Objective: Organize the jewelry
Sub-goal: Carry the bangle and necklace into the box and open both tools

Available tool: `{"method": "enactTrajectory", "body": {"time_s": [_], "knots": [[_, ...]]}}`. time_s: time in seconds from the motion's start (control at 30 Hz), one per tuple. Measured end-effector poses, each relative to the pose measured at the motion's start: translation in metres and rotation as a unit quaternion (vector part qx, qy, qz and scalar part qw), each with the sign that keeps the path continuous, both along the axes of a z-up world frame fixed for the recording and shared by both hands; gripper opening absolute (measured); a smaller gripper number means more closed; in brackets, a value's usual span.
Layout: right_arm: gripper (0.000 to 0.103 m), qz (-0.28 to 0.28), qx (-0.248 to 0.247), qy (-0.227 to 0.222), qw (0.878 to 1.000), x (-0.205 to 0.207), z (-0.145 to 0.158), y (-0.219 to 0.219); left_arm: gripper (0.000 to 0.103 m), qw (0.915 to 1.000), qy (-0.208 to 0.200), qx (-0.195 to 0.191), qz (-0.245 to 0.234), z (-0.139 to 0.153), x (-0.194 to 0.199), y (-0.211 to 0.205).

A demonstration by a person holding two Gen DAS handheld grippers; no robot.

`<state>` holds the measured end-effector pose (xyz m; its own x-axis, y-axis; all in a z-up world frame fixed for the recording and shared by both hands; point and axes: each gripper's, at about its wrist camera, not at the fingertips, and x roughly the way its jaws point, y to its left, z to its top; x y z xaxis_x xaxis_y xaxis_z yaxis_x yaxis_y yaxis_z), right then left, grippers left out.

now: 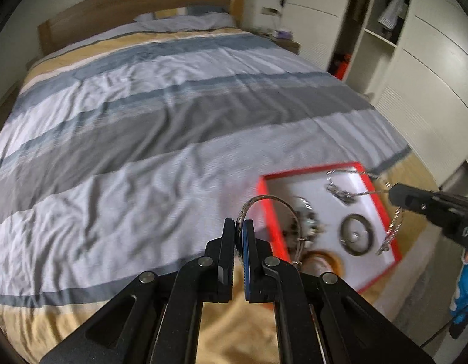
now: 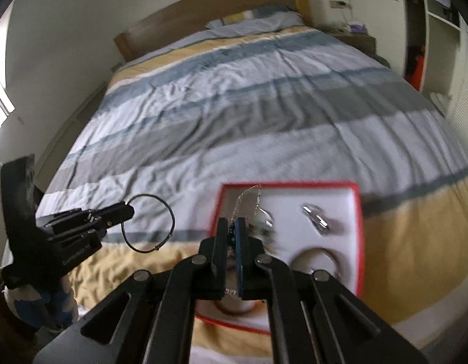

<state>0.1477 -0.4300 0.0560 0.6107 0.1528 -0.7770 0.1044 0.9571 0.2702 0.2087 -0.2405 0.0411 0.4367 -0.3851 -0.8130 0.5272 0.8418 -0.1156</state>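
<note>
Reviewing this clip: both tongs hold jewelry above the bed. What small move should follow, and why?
Probably lower the right tongs and release the silver chain onto bare white tray lining. It dangles over the red rim, while the left tongs hold the wire bangle aside.

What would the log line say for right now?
left claw: shut on wire bangle | right claw: shut on silver chain | red tray: on bed

A wide bed fills the room, its wrinkled cover striped in white, grey, blue and tan, with a pillow lying against a wooden headboard. Pale walls stand behind it, and a small nightstand sits beside the head of the bed. White wardrobes with an open shelf niche line the right side, and daylight enters from a window at the far left.
</note>
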Motion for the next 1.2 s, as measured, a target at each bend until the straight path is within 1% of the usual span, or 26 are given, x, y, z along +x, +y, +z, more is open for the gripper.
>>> {"method": "enactTrajectory", "body": {"time_s": [0.23,0.33,0.53,0.73,0.9,1.2], "knots": [[0.004,-0.035,-0.005,0.032,0.999,-0.02,-0.033,-0.029,0.005,0.9988,0.018,0.015,-0.043,-0.027,-0.019,-0.051],[0.004,-0.047,-0.009,0.04,0.998,-0.024,-0.044,-0.039,0.005,0.9978,0.017,0.026,-0.059,-0.04,-0.024,-0.071],[0.004,-0.064,-0.014,0.056,0.996,-0.025,-0.07,-0.052,0.005,0.9966,0.017,0.038,-0.071,-0.062,-0.027,-0.094],[0.004,-0.068,-0.02,0.057,0.996,-0.033,-0.096,-0.057,0.005,0.9971,0.009,0.033,-0.068,-0.081,-0.023,-0.099],[0.004,-0.074,-0.028,0.043,0.996,-0.039,-0.103,-0.059,0.005,0.9981,0.005,0.022,-0.058,-0.093,-0.014,-0.094],[0.006,-0.079,-0.054,0.033,0.995,-0.043,-0.109,-0.062,0.005,0.9986,-0.013,-0.004,-0.052,-0.097,-0.007,-0.085]]}}
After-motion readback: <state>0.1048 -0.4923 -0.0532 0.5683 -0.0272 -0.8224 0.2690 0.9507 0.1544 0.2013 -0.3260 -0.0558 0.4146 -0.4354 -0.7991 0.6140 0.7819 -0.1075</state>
